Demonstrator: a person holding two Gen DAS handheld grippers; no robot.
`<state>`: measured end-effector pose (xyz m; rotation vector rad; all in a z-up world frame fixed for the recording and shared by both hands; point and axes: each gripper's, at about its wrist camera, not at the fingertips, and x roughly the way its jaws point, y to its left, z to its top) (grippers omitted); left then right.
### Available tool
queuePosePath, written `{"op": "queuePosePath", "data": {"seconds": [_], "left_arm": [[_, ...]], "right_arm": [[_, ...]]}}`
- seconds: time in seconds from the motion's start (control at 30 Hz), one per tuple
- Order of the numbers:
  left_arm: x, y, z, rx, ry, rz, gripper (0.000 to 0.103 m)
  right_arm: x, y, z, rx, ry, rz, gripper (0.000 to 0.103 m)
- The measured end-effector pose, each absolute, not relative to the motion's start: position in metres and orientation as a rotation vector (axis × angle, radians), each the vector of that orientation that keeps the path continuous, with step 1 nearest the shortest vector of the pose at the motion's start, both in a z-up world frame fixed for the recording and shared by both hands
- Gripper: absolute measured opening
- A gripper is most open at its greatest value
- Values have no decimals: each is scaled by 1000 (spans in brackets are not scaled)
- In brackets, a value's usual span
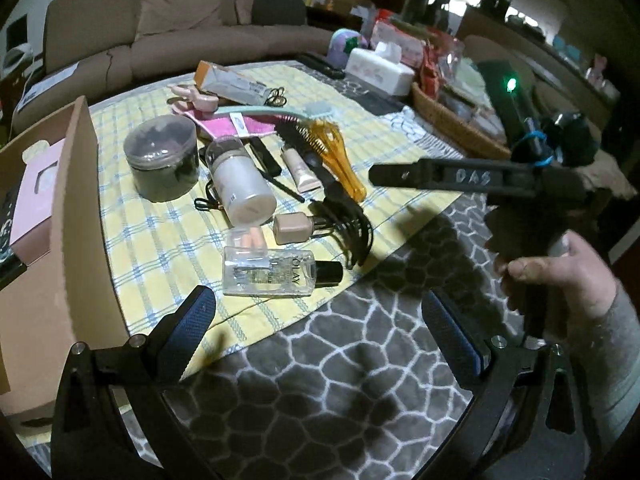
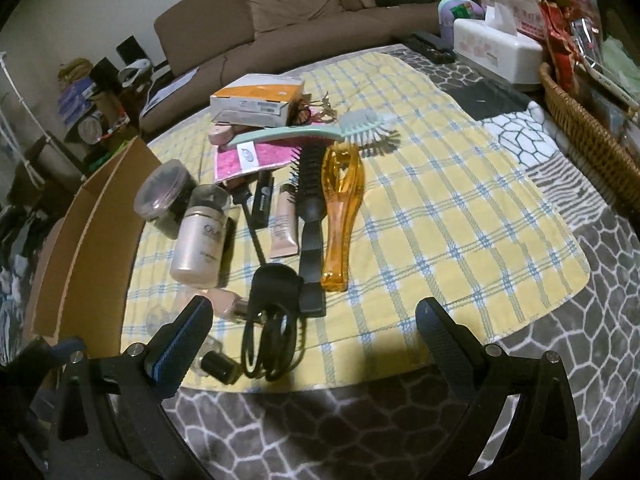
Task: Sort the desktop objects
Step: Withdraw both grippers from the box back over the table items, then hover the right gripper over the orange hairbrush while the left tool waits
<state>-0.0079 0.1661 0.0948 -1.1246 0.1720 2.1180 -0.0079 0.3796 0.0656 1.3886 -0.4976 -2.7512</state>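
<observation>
The job looks like it has only just begun; both the left gripper [image 1: 320,332] and the right gripper [image 2: 316,336] have their fingers wide apart and hold nothing. Almost all the things, like the clear bottle [image 1: 272,276], white bottle [image 1: 242,184], dark jar [image 1: 162,158], orange brush [image 2: 340,208] and black brush [image 2: 310,216], lie on the yellow cloth [image 2: 460,220]; the cardboard box [image 1: 72,220] sits at the left with a pink box [image 1: 34,208] inside.
</observation>
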Motion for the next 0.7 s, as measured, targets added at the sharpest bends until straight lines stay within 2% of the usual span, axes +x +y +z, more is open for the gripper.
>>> {"op": "queuePosePath", "data": {"seconds": [0.23, 0.7], "left_arm": [[-18, 184, 63, -1128, 228, 2157, 103], [-54, 203, 21, -1223, 265, 2195, 103]], "right_arm": [[-13, 391, 61, 1370, -586, -2720, 103], [-13, 387, 55, 1416, -523, -2684, 103]]}}
